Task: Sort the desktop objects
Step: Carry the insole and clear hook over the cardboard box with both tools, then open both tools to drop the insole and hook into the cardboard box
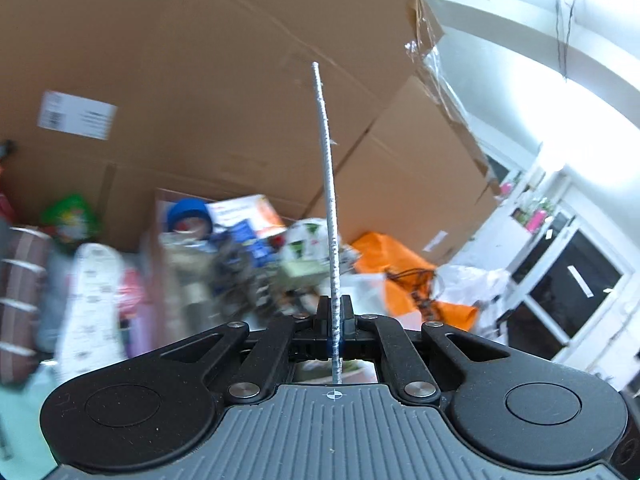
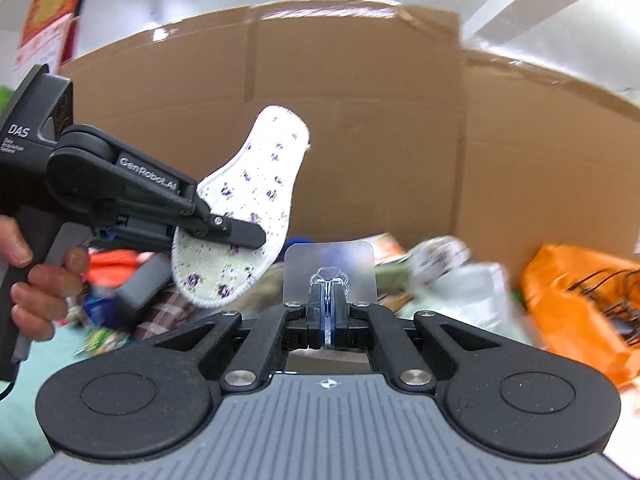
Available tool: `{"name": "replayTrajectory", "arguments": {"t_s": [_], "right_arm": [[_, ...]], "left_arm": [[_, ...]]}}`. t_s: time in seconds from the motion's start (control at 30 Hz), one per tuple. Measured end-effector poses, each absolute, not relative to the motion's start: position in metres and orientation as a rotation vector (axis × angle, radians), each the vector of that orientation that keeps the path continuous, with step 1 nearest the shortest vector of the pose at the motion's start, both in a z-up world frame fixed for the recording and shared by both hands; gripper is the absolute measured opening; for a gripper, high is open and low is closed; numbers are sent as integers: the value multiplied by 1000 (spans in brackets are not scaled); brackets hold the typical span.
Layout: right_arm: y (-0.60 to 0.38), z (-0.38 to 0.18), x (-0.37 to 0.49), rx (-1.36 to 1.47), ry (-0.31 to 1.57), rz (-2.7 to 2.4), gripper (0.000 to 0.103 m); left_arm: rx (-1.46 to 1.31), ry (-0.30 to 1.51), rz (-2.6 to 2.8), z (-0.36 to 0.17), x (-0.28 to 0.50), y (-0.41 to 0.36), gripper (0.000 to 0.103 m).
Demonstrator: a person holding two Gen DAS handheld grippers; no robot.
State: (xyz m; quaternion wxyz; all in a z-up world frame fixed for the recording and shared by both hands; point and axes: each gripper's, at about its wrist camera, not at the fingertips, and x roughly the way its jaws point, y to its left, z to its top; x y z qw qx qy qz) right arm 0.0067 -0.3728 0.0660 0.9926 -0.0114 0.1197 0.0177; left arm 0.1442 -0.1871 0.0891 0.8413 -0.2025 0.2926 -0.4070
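Ahead, tall cardboard boxes [image 2: 360, 128] wall off the far side, with blurred clutter and an orange bag [image 2: 580, 300] heaped along their foot; open room lies only above that pile. Both held things are raised over it. The left gripper [image 2: 244, 236] is clenched on a floral insole [image 2: 248, 200], long axis tilted up and away, edge-on to its own camera. The right gripper [image 2: 328, 304], just beside and lower, pinches a clear adhesive hook plate [image 2: 330, 260], standing upright.

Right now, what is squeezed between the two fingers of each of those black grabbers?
The left gripper pinches a flowered insole, seen edge-on in its own view. The right gripper pinches a clear plastic card.
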Motion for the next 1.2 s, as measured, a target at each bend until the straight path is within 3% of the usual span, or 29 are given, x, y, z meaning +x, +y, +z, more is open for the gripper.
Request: {"name": "replayTrajectory", "arguments": {"t_s": [0.47,0.6,0.63,0.7,0.77,0.83,0.97,1.07,1.2], "right_arm": [[-437,66,100,-20,304,-77,3],[-437,56,114,-44,337,-73,3],[-436,53,116,-52,346,-72,3],[-437,48,115,-50,333,-83,13],[-437,46,112,-41,327,-88,40],[-437,45,109,-49,315,-93,50],[-436,45,105,-60,305,-99,72],[-435,45,102,-76,292,-113,88],[-431,45,97,-94,281,-122,96]], "left_arm": [[-351,718,-852,74,222,-274,0],[-340,716,-850,74,230,-278,33],[-334,708,-837,75,230,-277,52],[-317,668,-835,75,227,-274,76],[-300,623,-820,75,223,-271,83],[-284,614,-827,75,220,-268,91],[-284,610,-838,75,215,-264,102],[-272,595,-836,78,210,-262,103],[-236,602,-864,82,206,-261,103]]}}
